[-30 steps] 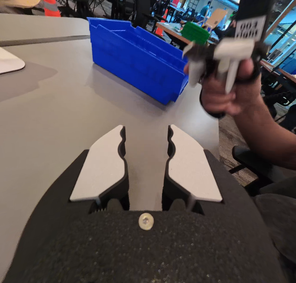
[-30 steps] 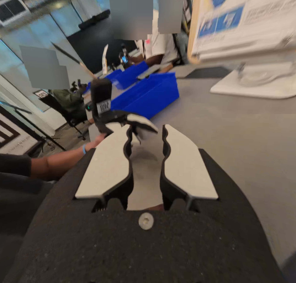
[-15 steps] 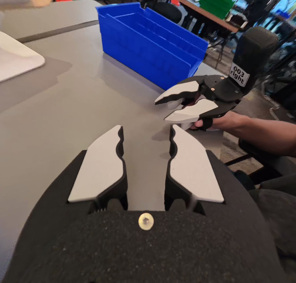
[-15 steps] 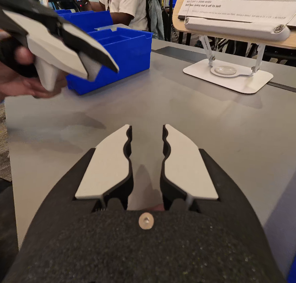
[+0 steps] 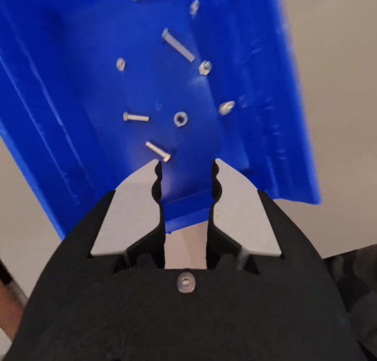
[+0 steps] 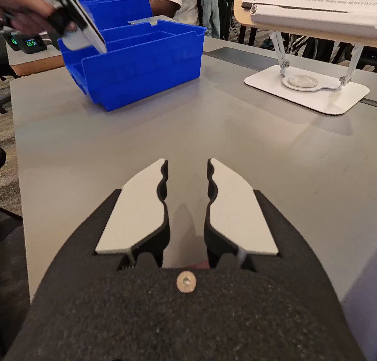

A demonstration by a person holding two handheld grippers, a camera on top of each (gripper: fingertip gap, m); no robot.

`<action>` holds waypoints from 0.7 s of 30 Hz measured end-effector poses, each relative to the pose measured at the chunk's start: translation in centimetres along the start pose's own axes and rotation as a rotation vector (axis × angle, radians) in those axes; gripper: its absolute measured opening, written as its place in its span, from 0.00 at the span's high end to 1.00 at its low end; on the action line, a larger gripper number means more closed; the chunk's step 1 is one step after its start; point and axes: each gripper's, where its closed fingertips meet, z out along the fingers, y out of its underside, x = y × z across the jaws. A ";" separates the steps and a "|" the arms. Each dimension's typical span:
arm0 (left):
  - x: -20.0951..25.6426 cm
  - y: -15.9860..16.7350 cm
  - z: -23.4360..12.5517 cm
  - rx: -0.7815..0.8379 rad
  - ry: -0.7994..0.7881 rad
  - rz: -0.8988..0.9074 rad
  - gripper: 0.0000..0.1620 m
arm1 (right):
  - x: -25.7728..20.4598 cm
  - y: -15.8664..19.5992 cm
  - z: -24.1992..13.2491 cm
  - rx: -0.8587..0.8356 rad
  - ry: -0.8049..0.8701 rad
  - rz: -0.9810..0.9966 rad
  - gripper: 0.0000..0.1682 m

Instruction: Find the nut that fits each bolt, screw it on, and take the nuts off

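Both grippers open and empty — left over the bin, right low over the table.

The left gripper [image 5: 186, 161] hangs above the blue bin [image 5: 71, 106], jaws apart, its tip just beside a short bolt [image 5: 158, 151]; another bolt [image 5: 135, 117], a nut [image 5: 180, 118] and more hardware — blurred, perhaps several nuts — lie loose on the bin floor. The right gripper [image 6: 187, 162], fingers spread, is over the bare grey table [image 6: 265, 147], well apart from the bin [image 6: 142, 69].
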 end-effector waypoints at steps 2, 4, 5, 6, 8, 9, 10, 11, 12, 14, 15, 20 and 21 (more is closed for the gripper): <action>-1.3 1.1 2.1 -0.071 0.001 -0.067 0.71 | -0.1 0.1 0.1 -0.006 -0.010 0.002 0.78; -1.8 1.6 3.7 -0.098 0.026 -0.121 0.71 | -0.2 0.1 0.1 -0.009 -0.017 -0.001 0.78; -1.9 1.8 4.4 -0.112 0.042 -0.143 0.71 | -0.2 0.1 0.0 -0.007 -0.015 -0.003 0.78; -1.9 2.0 5.0 -0.123 0.053 -0.160 0.71 | -0.2 0.1 0.0 -0.005 -0.013 -0.007 0.79; -2.1 2.1 5.9 -0.140 0.061 -0.187 0.72 | -0.4 0.2 -0.1 -0.010 -0.015 -0.017 0.79; -2.1 2.1 6.2 -0.145 0.067 -0.192 0.74 | -0.5 0.2 -0.1 -0.012 -0.014 -0.024 0.79; -2.1 2.1 6.5 -0.153 0.065 -0.190 0.78 | -0.5 0.2 -0.1 -0.012 -0.012 -0.031 0.79; -2.3 2.1 6.5 -0.153 0.043 -0.183 0.83 | -0.6 0.2 0.0 -0.016 -0.011 -0.037 0.80; -2.4 2.2 6.5 -0.163 0.037 -0.183 0.88 | -0.6 0.3 0.0 -0.021 -0.010 -0.044 0.80; -2.3 2.4 6.5 -0.180 0.033 -0.174 0.89 | -0.7 0.4 0.1 -0.028 -0.007 -0.057 0.80; -2.2 2.6 6.4 -0.190 0.030 -0.163 0.89 | -0.8 0.4 0.1 -0.030 -0.006 -0.062 0.80; -1.6 1.7 5.2 -0.101 0.067 -0.126 0.89 | -0.8 0.5 0.2 -0.036 -0.008 -0.059 0.80; -1.3 1.1 4.4 -0.056 0.084 -0.123 0.89 | -0.7 0.5 0.2 -0.034 -0.010 -0.055 0.80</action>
